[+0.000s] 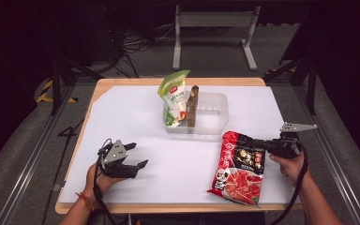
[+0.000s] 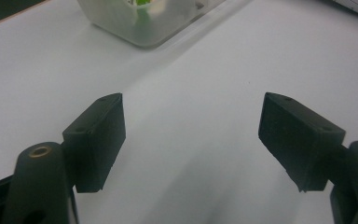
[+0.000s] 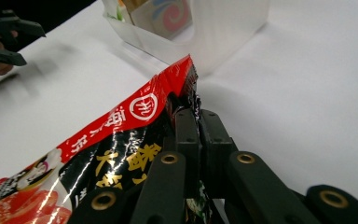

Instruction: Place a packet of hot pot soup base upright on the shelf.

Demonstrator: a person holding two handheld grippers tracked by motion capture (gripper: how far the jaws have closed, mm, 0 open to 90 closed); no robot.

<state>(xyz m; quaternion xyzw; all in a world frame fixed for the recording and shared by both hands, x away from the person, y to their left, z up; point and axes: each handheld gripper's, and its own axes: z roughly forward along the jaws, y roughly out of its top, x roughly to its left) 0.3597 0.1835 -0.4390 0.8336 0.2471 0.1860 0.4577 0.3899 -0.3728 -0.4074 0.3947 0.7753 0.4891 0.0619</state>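
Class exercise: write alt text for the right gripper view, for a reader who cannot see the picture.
The right gripper has its two black jaws shut on the edge of a red and black food packet, over a white table. Beyond it stands a clear plastic bin with packets inside; the left gripper shows far off at the upper left.

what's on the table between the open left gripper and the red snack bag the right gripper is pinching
Nothing: in the high view, only bare white table cover separates the left gripper from the red printed foil bag.
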